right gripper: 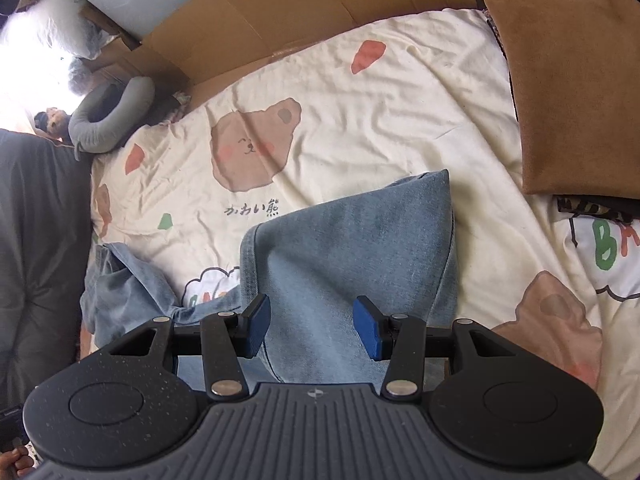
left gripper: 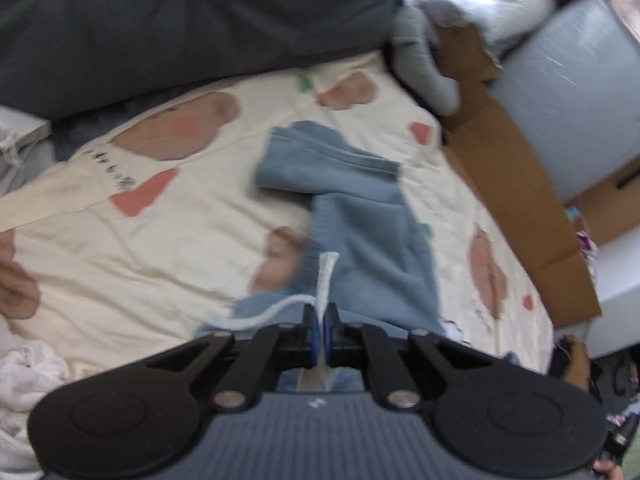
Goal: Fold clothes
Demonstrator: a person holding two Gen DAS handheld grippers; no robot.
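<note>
Jeans [right gripper: 348, 264] stretch ahead of our half-open right gripper [right gripper: 312, 326], long axis running away from it; our left gripper [left gripper: 320, 330], nearer the waist, pinches their white drawstring [left gripper: 326, 280].

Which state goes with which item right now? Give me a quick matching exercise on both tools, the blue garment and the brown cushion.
Column 1:
1. left tool
2. right tool
3. blue garment
4. brown cushion

Column 2:
A. lies at the bedsheet's far right edge
B. open, pads apart above denim
C. shut on a white drawstring
D. partly folded on the bear-print bedsheet

Pairs: 1-C, 2-B, 3-D, 4-A
</note>
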